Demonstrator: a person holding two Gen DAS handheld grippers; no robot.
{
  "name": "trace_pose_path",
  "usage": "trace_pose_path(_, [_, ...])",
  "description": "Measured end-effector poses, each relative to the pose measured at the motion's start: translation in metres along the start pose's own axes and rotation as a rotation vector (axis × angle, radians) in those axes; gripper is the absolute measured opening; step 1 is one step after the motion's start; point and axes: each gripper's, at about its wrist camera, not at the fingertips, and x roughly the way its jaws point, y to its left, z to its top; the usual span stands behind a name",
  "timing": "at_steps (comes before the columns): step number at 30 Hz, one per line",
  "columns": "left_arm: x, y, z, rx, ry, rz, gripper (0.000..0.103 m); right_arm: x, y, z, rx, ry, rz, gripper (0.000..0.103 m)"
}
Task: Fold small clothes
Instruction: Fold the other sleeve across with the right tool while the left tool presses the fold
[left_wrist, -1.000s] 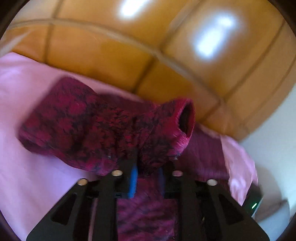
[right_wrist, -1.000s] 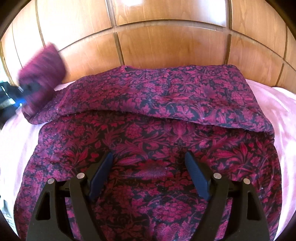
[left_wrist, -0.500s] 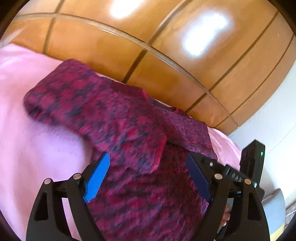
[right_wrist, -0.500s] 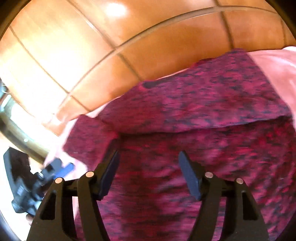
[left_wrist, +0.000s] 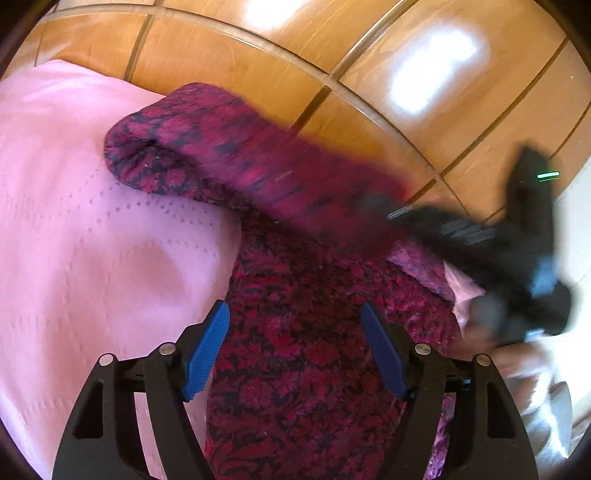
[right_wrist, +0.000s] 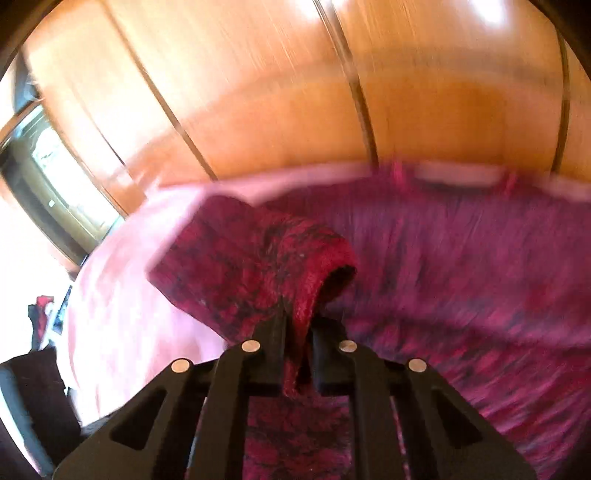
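sleeve fold half done

wood-panelled headboard (left_wrist: 229, 48) backs a pink bedsheet (left_wrist: 74, 221) where the floral garment (left_wrist: 303, 350) lies spread below it. one sleeve (left_wrist: 207, 147) is already folded in. the right gripper (right_wrist: 297, 347), apart a second ago, has just clamped shut on a fabric edge, probably the other sleeve. the left gripper (left_wrist: 293, 347) has let go, its jaws now apart. body folds remain.

One red-and-black floral garment (left_wrist: 295, 354), one pink bedsheet (left_wrist: 92, 240), two grippers, left (left_wrist: 293, 347) and right (right_wrist: 297, 328), perhaps four wooden panels (left_wrist: 229, 48).

Black tongs (left_wrist: 295, 347) with blue pads (left_wrist: 207, 345) and silver screws.
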Motion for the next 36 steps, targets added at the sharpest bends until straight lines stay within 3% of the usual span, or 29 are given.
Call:
trace_pose_path(4, [0.013, 0.0, 0.012, -0.047, 0.009, 0.054, 0.07, -0.066, 0.0, 0.026, -0.039, -0.158, -0.036, 0.009])
trace_pose_path(8, [0.026, 0.002, 0.031, -0.076, 0.002, 0.229, 0.07, -0.116, -0.025, 0.044, -0.023, -0.264, -0.1, 0.009])
trace_pose_path(11, [0.037, 0.005, 0.048, -0.116, -0.001, 0.291, 0.07, -0.132, -0.046, 0.05, -0.012, -0.292, -0.162, 0.009])
trace_pose_path(17, [0.071, -0.002, 0.077, -0.069, 0.014, 0.427, 0.07, -0.145, -0.099, 0.041, 0.056, -0.286, -0.26, 0.009])
trace_pose_path(19, [0.083, 0.002, 0.084, -0.082, 0.03, 0.475, 0.062, -0.142, -0.122, 0.04, 0.079, -0.275, -0.298, 0.009])
trace_pose_path(24, [0.09, 0.007, 0.085, -0.085, 0.038, 0.507, 0.06, -0.111, -0.19, 0.016, 0.231, -0.146, -0.353, 0.009])
trace_pose_path(26, [0.092, 0.005, 0.081, -0.066, 0.043, 0.537, 0.053, -0.096, -0.216, 0.002, 0.289, -0.081, -0.383, 0.009])
trace_pose_path(29, [0.088, 0.007, 0.079, -0.052, 0.042, 0.538, 0.051, -0.078, -0.24, -0.017, 0.38, -0.042, -0.357, 0.009])
trace_pose_path(33, [0.069, 0.014, 0.076, -0.076, 0.037, 0.479, 0.051, -0.084, -0.25, -0.024, 0.43, -0.073, -0.269, 0.014])
trace_pose_path(35, [0.055, 0.016, 0.076, -0.103, 0.009, 0.419, 0.051, -0.091, -0.25, -0.022, 0.422, -0.078, -0.261, 0.03])
trace_pose_path(36, [0.044, 0.018, 0.078, -0.12, -0.017, 0.378, 0.051, -0.096, -0.254, -0.024, 0.419, -0.083, -0.261, 0.031])
